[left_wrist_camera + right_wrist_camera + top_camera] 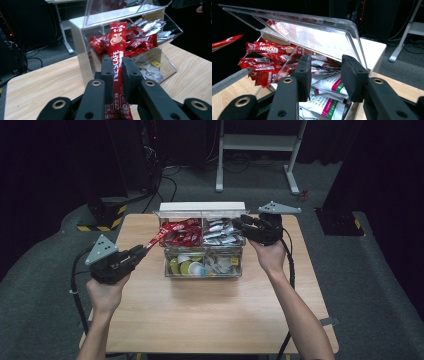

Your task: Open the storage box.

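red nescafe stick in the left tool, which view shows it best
The left gripper view: the red stick runs up between the left tool, pads pressed on it, its print readable. The high view shows it as a thin red strip from that tool toward the clear box. The right gripper view catches its tip.

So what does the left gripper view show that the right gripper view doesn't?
Left gripper view only: the left hand-held gripper shut on a red Nescafe stick, and small packets in the lower bin.

Right gripper view only: the right hand-held gripper with its jaws at the raised clear lid, and white sachets up close.

Both: the clear box on the wooden table, with its pile of red sticks.
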The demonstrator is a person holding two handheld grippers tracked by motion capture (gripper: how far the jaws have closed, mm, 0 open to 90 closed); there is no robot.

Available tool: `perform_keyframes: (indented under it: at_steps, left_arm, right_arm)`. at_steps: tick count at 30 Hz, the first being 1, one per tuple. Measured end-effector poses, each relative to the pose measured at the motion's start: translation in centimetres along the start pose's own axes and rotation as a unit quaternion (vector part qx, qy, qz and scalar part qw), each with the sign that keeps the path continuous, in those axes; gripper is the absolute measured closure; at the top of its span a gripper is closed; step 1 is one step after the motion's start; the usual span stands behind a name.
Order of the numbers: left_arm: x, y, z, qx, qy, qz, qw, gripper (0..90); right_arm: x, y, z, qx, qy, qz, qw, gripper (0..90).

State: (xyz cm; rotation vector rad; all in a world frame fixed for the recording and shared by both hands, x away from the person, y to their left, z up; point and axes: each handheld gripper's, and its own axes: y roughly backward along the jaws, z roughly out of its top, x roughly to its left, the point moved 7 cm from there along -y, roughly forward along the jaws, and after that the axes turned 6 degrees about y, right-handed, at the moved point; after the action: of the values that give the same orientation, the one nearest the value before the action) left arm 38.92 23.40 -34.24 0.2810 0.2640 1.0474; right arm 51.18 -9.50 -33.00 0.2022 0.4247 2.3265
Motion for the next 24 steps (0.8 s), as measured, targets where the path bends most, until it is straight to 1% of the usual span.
perform_keyframes:
  at_steps: [3,4,5,6,11,12,13,15,18,22,24]
  left_arm:
    - [0.3,0.4,-0.2,-0.004,0.004,0.003,1.0,80.7]
    - [0.7,0.8,-0.4,-0.007,0.01,0.006,0.9999,80.6]
    - [0.7,0.8,-0.4,-0.007,0.01,0.006,0.9999,80.7]
    - [1.1,1.0,-0.6,-0.007,0.013,0.01,0.9998,80.7]
    - [1.7,1.6,-0.9,-0.011,0.021,0.016,0.9996,80.7]
    - [2.0,1.9,-1.0,-0.013,0.024,0.02,0.9994,80.7]
    - [2.0,1.9,-1.0,-0.013,0.024,0.02,0.9994,80.6]
    - [2.4,2.1,-1.3,-0.014,0.028,0.022,0.9993,80.6]
    - [2.9,2.2,-1.7,-0.011,0.029,0.026,0.9992,80.7]
    - [3.7,2.2,-2.4,-0.006,0.036,0.036,0.9987,80.6]
    - [4.0,2.2,-2.8,-0.006,0.044,0.038,0.9983,80.6]
  right_arm:
    - [0.0,0.0,0.0,0.001,0.001,0.001,1.0,60.4]
    - [0.0,0.0,0.0,0.001,0.002,0.001,1.0,60.5]
    - [0.0,0.0,0.0,0.001,0.002,0.001,1.0,60.5]
    - [0.0,0.0,0.0,0.001,0.001,0.001,1.0,60.5]
    - [0.0,0.0,0.0,0.0,0.0,0.001,1.0,60.5]
    - [0.0,0.0,0.0,0.001,0.001,0.0,1.0,60.4]
    - [-0.1,0.0,-0.1,0.001,0.001,0.0,1.0,60.4]
    - [-0.1,0.0,-0.1,0.002,0.0,0.0,1.0,60.5]
    - [-0.2,-0.1,-0.2,0.003,-0.001,-0.001,1.0,60.3]
    - [-0.2,-0.2,-0.3,0.002,-0.004,0.0,1.0,60.3]
    - [-0.2,-0.2,-0.3,0.002,-0.003,0.0,1.0,60.3]
